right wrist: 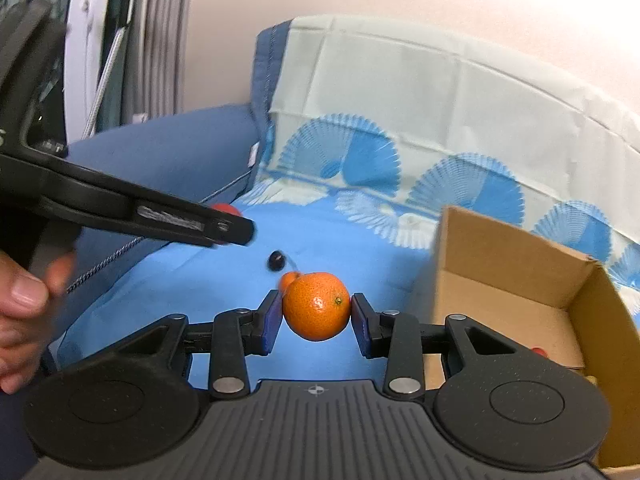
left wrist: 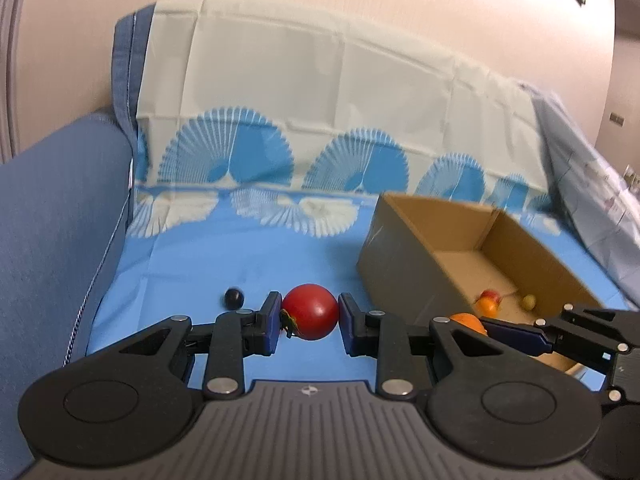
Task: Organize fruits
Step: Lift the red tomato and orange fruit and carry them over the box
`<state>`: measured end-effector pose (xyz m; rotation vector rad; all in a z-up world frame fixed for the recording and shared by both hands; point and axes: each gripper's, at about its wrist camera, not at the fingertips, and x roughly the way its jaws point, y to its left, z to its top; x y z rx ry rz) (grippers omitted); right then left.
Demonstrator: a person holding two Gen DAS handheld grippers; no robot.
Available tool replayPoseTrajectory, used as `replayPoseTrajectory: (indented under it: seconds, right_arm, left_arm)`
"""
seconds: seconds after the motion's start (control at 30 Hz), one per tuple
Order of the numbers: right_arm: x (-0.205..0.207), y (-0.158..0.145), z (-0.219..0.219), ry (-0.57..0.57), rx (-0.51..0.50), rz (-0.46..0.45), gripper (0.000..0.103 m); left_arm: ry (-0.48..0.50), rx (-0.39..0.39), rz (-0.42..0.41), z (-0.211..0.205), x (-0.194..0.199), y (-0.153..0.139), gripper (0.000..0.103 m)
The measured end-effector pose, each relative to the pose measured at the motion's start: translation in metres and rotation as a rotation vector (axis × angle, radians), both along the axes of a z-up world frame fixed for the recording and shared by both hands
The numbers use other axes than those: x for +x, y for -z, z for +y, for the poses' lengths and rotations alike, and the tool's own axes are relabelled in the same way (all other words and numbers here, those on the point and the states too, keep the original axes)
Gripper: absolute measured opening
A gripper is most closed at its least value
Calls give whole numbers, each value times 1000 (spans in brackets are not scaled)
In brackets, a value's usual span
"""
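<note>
My left gripper pinches a round red tomato; my right gripper pinches a round orange mandarin. Near the open brown cardboard box, colliding grippers could dislodge either.

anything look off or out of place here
Nothing damaged or spilled. The brown cardboard box sits askew on the blue patterned cloth, and one small dark round fruit lies loose outside it, apart from the fruits already in the box.
</note>
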<state>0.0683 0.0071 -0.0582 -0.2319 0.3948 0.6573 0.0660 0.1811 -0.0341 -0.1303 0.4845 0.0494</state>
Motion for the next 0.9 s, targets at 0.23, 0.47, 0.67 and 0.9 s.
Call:
replayPoseTrajectory:
  seconds: [0.23,0.47,0.67,0.9]
  right_arm:
    - [9,-20,-47,76,72,-10,39]
    - [33,-44,-100,153,155,-44,39]
    - [68,-52,-145,222,172,-77,39]
    - [99,-42,-179,326,226,-38,39]
  left_arm:
    - [16,-53,-69,-9,-8,-25,33]
    - [58,-63,-96,-28,-4,-34,33]
    - [82,-55,-84,-45,9,-28,33]
    - [108,-70,-52,-56,28,-11,33]
